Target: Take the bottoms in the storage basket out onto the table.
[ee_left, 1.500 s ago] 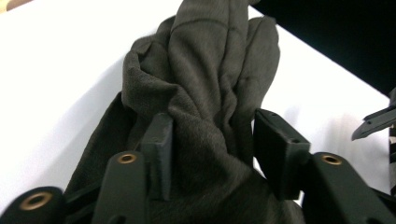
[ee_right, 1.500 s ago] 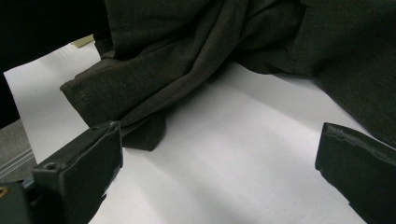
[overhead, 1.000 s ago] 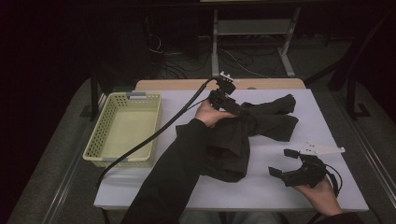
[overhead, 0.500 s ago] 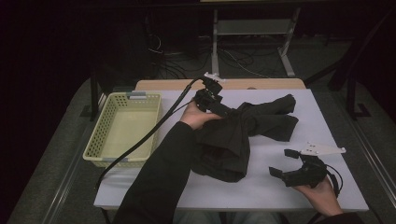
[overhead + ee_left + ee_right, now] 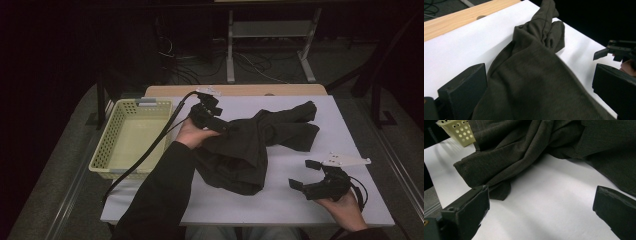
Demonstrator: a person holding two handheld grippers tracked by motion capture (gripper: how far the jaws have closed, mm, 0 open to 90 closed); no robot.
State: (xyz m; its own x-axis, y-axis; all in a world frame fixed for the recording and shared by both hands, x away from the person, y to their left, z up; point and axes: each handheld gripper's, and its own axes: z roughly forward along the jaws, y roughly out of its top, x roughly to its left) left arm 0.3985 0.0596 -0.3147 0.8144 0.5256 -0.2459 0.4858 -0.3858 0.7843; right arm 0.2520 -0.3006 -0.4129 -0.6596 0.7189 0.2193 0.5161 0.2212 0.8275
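A dark olive-grey garment (image 5: 255,145) lies crumpled on the white desk (image 5: 280,200), its long axis running from the near middle of the desk up and away toward the far right corner, where two narrow, sleeve-like ends (image 5: 300,122) point outward. The cloth is a soft, matte knit with rounded folds; a stitched hem (image 5: 465,161) shows along one flat edge in the right gripper view.

The left gripper (image 5: 207,112) sits at the garment's far left end, held in the person's left hand (image 5: 192,134). In the left gripper view its two black fingers (image 5: 464,87) stand wide apart, with the cloth running up between them and away toward the bunched sleeve ends; the cloth touches the left finger, but the fingers are not closed on it.

The right gripper (image 5: 312,176) rests near the desk's near right edge in the right hand (image 5: 345,210), well apart from the garment. Its fingers (image 5: 470,207) are spread open over bare white desk, with the garment's hem just beyond the left one.

Left of the left gripper stands a pale yellow plastic basket (image 5: 107,150), rectangular with perforated walls; nothing is seen inside it. A strip of light wood (image 5: 240,90) borders the desk beyond the left gripper's fingers.
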